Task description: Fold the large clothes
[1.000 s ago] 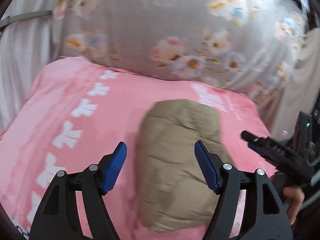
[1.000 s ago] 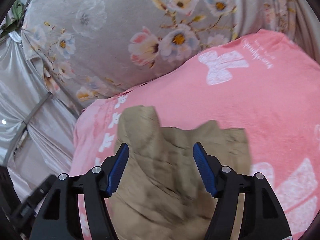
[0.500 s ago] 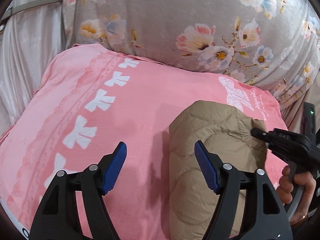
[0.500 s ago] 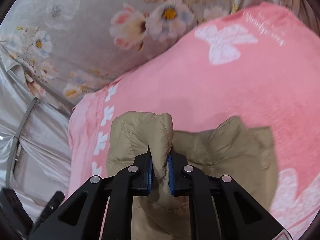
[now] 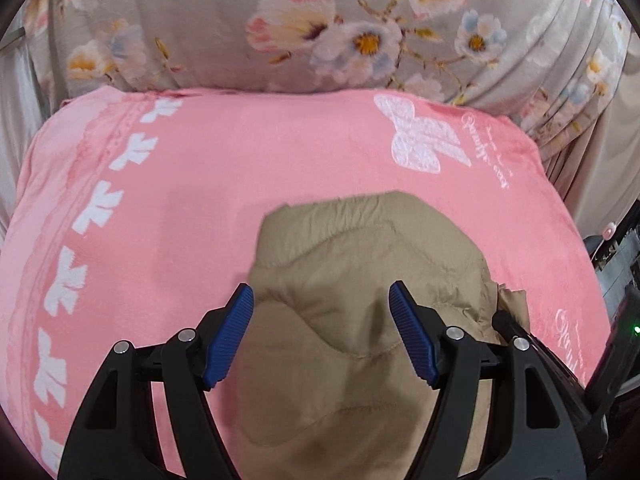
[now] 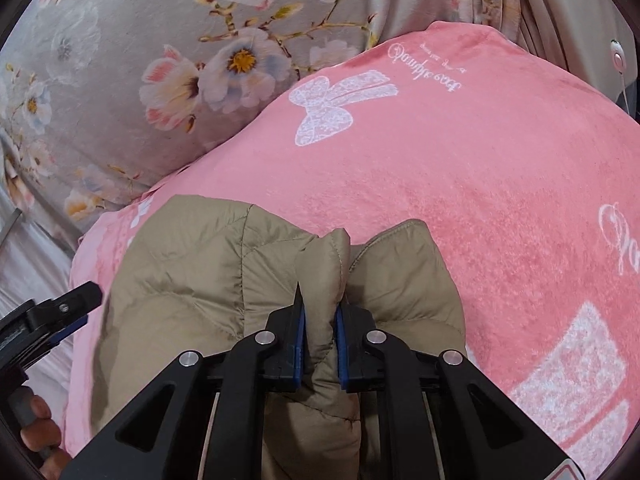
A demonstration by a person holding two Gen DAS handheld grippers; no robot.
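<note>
- Writing: white cursive script [image 5: 486, 151] is running beside the large butterfly print [image 5: 424, 140] on the pink blanket [image 5: 192, 208]; it is too curled and small to be read with certainty, and a second patch of the same script is showing near the blanket's right edge in both views
- Count of garments: one tan quilted jacket [image 5: 360, 280], bunched into a puffy bundle, is lying on the blanket toward its near right part
- Count of claws: two, each with black arms and blue ribbed pads
- Left gripper [image 5: 322, 334] is hovering over the near end of the jacket with its jaws spread wide, the pads standing either side of the padded cloth and gripping nothing
- Right gripper [image 6: 319, 338] is pinching a raised fold of the jacket [image 6: 224, 264], its pads pressed against both sides of the fold, which is standing up between them
- Count of prints: one large white butterfly is sitting near the far right of the blanket, and a column of smaller white bow-like shapes [image 5: 100, 204] is running down the left border
- Surface: the pink plush blanket is covering a bed-like surface
- Room: a grey bedding mass with pink, white and blue flowers [image 5: 320, 28] is rising behind the blanket; pale curtain-like cloth [image 6: 32, 272] is hanging at the left side
</note>
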